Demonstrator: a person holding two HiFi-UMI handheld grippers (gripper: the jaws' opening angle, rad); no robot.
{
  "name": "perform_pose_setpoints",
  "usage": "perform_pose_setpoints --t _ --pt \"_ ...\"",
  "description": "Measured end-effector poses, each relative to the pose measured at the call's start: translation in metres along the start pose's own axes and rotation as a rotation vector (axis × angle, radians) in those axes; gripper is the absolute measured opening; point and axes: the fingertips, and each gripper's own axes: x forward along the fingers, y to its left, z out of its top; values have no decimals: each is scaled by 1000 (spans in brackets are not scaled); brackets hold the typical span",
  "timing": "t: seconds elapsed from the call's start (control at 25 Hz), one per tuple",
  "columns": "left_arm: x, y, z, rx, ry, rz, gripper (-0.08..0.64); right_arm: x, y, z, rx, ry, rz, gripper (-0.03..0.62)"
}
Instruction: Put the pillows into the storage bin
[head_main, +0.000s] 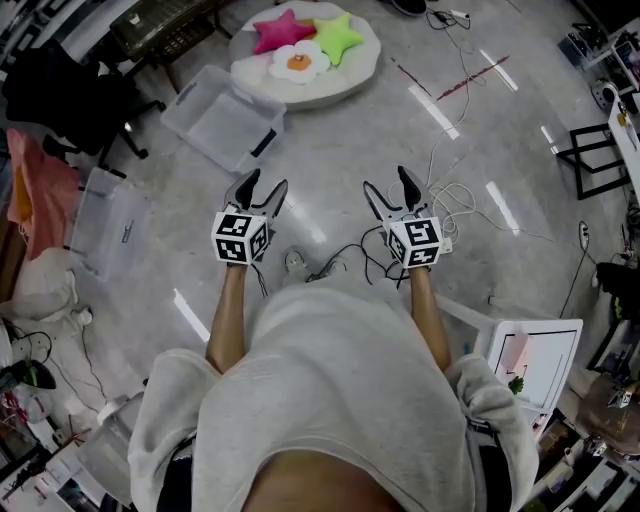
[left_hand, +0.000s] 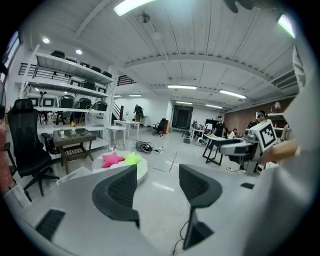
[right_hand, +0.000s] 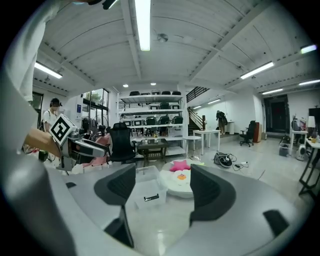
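We hold the left hand-held gripper (head_main: 266, 186) and the right hand-held gripper (head_main: 386, 184) out over the glossy grey floor (head_main: 350, 140), each with its cube of black-and-white square markers. Both stand open. In each gripper view the two dark, rounded pads with ribbed faces are apart, with only floor and far-off things between them and nothing gripped.

Ahead of us three soft pillows lie touching one another on a round, puffy white cushion (head_main: 350, 80). They are a pink star-shaped plush pillow (head_main: 280, 30), a lime-green star-shaped plush pillow (head_main: 338, 35) and a white fried-egg-shaped pillow (head_main: 299, 63) with an orange yolk. Just beside the cushion, to its left and nearer to us, sits the clear rectangular plastic storage bin (head_main: 220, 125); all three pillows are outside it. A second clear plastic container (head_main: 105, 225) lies further left. Thin white and black cables (head_main: 450, 200) loop across the floor by the right hand-held gripper.
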Motion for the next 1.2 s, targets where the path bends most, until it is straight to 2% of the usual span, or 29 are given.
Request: perform_pose_setpoints --t 0.6,0.96,1.2 --pt "17 -51 -18 -11 13 43 242 -31 -39 -26 -20 12 12 301" --pt "58 -28 -2 -19 14 46 242 9 -68 -19 -17 17 6 293" --pt "109 3 14 -29 19 18 242 56 -94 -11 -18 41 -15 290"
